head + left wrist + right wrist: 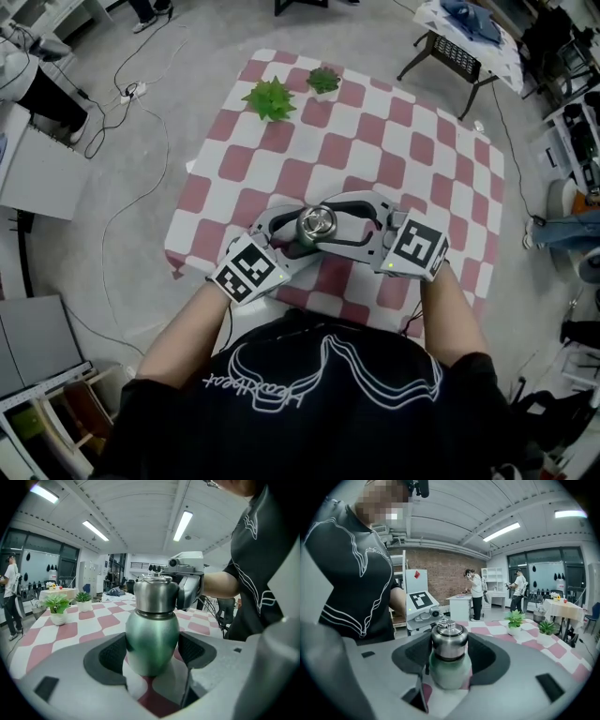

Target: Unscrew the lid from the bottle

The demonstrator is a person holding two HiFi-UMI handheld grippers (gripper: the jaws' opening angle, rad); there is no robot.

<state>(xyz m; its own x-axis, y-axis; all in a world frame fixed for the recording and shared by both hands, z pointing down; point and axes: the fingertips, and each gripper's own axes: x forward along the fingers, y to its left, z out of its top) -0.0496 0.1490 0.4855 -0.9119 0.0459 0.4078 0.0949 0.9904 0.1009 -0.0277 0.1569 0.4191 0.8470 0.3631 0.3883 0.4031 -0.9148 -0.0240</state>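
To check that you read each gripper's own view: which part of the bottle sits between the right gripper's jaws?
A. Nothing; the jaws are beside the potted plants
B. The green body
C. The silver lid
C: in the right gripper view, the silver lid sits between the jaws of the right gripper, while the left gripper clasps the green body of the bottle below it.
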